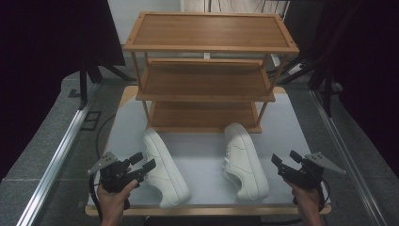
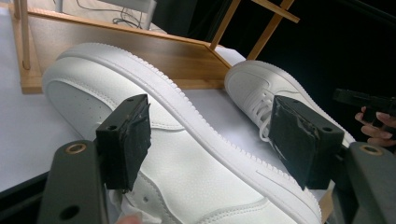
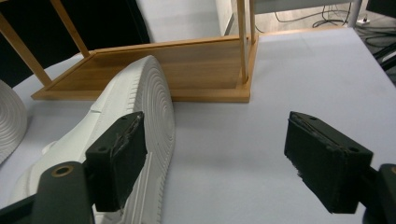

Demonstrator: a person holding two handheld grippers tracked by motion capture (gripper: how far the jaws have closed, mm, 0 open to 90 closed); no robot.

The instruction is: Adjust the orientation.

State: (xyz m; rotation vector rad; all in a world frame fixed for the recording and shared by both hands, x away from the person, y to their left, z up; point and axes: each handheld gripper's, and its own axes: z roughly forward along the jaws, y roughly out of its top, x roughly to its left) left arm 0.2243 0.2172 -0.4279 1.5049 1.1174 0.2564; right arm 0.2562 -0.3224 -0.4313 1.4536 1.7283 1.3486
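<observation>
Two white sneakers lie tipped on their sides before a wooden three-shelf rack (image 1: 207, 47). The left gripper (image 1: 142, 164) has jaws wide apart around the left sneaker (image 1: 163, 167), gripping nothing. The right gripper (image 1: 286, 161), jaws spread and empty, sits just beside the right sneaker (image 1: 243, 160).

Two white sneakers (image 1: 164, 169) (image 1: 244, 160) lie before a wooden rack (image 1: 207, 70) — open-jawed left gripper (image 1: 143, 164) and right gripper (image 1: 285, 159) flank them.

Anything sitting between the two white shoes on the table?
No. In the high view, the stretch of grey table top between the left shoe and right shoe is bare.
</observation>
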